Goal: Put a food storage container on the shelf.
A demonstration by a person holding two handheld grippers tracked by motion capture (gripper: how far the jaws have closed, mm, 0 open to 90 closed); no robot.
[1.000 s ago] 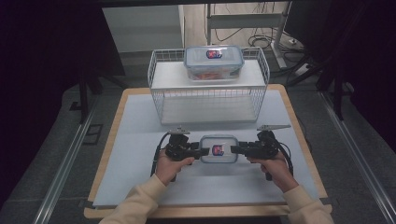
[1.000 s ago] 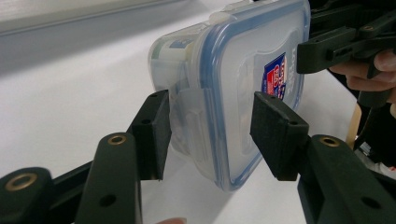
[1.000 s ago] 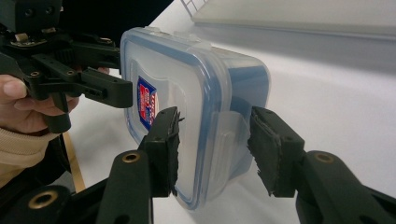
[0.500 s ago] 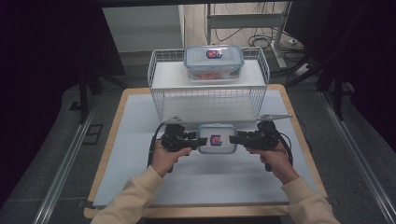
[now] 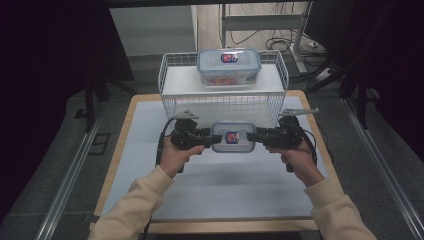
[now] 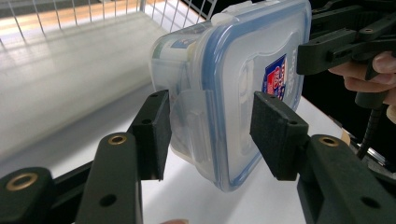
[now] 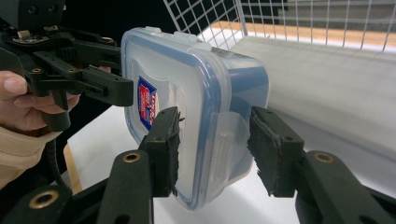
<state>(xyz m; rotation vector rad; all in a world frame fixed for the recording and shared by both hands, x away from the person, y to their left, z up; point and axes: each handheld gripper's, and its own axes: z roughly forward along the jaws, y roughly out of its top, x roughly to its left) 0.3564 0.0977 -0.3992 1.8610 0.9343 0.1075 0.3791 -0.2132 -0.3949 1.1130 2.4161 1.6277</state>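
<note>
Both forearms in from bottom of high view, cream sleeves, elbows apart, converging inward. L hand point(image 5: 175, 155) wrapped on left gripper point(image 5: 209, 137), R hand point(image 5: 296, 159) on right gripper point(image 5: 251, 136). Grippers level, tips facing each other. Jaws part-closed, each pair clamped on container point(image 5: 230, 136) end, held off table.

High view. A clear plastic food box with a blue-rimmed lid point(image 5: 232, 137), clamped at each end by the left gripper point(image 5: 207, 138) and right gripper point(image 5: 252, 136), hangs just before the white wire basket point(image 5: 170, 82); a matching lidded box point(image 5: 229, 66) sits atop the basket.
</note>
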